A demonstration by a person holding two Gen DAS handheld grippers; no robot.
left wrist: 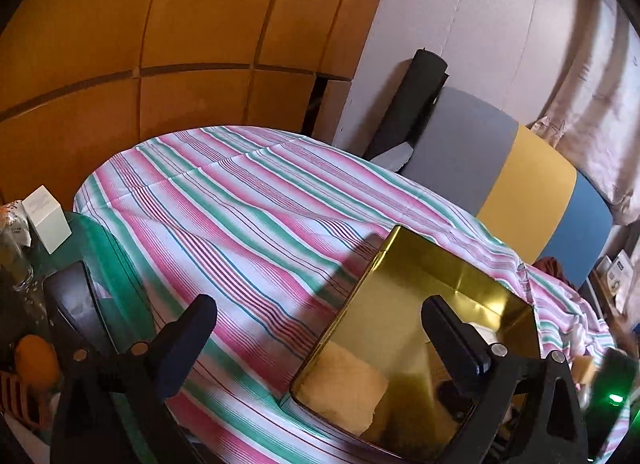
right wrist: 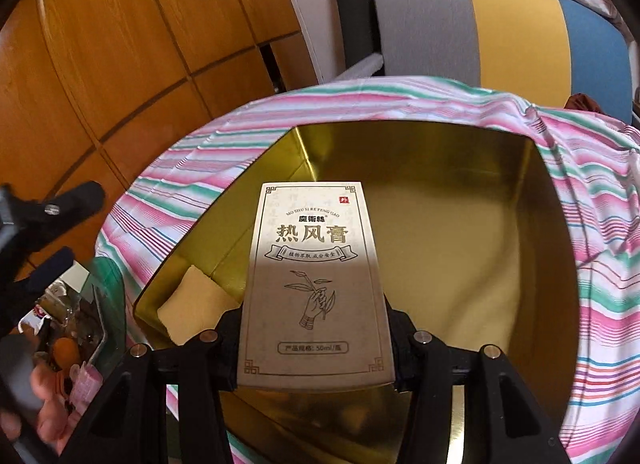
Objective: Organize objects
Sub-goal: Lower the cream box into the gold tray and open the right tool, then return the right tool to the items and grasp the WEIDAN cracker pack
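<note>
While right hand-held gripper (right wrist: 316, 344) pinches ointment box (right wrist: 316, 276) over gold tin (right wrist: 552, 248) | left hand-held gripper (left wrist: 320, 328) spread, empty

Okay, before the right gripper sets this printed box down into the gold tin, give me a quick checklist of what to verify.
1. Printed box clamped between right gripper fingers: ok.
2. Box above gold tin opening: ok.
3. Free tin floor beside yellow pad: ok.
4. Left gripper open, holding nothing: ok.
5. Left fingers clear of the tin: cannot tell; one overlaps it in the left view.
6. Tin flat on striped cloth: cannot tell.
</note>
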